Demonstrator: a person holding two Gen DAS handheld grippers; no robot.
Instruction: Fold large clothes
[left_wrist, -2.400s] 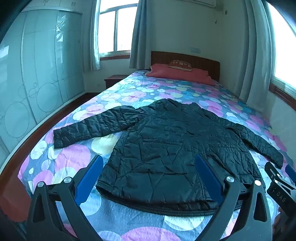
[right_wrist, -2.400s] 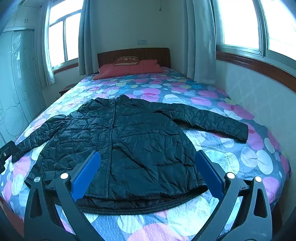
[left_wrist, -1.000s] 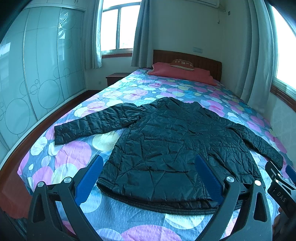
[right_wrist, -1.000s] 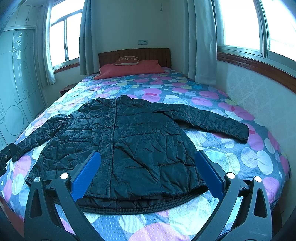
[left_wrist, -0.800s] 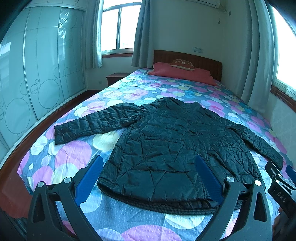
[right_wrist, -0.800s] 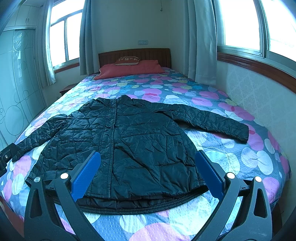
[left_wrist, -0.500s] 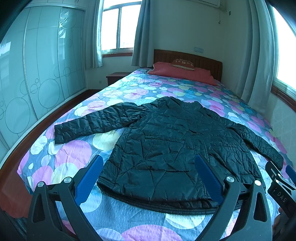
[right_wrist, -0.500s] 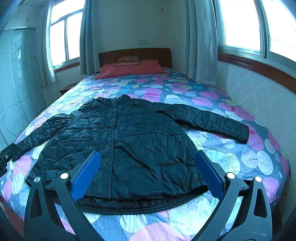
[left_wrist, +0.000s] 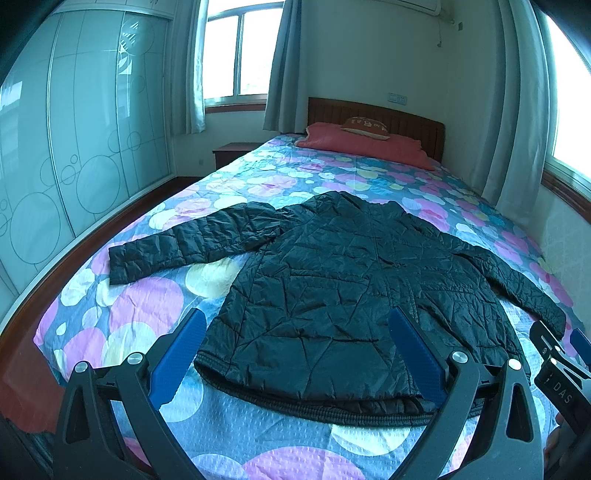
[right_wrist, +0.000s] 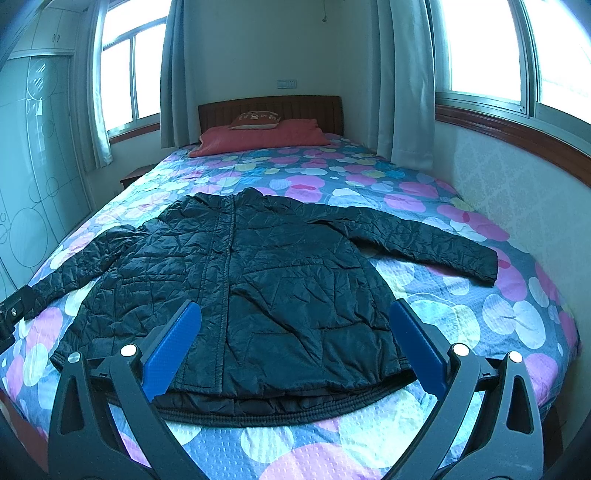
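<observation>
A black quilted jacket (left_wrist: 332, 288) lies flat on the bed, hem toward me, both sleeves spread out to the sides; it also shows in the right wrist view (right_wrist: 258, 280). My left gripper (left_wrist: 297, 354) is open and empty, held above the foot of the bed in front of the hem's left part. My right gripper (right_wrist: 293, 343) is open and empty, in front of the hem's right part. The right gripper's tip shows at the left wrist view's right edge (left_wrist: 554, 354).
The bed (left_wrist: 140, 306) has a blue cover with pink and white circles. A red pillow (right_wrist: 258, 138) lies by the wooden headboard. A glass-door wardrobe (left_wrist: 55, 166) stands on the left, a nightstand (left_wrist: 232, 153) at the back left, a wall with windows on the right.
Both grippers have drifted back slightly from the bed over the frames. The jacket has not moved and both grippers stay open.
</observation>
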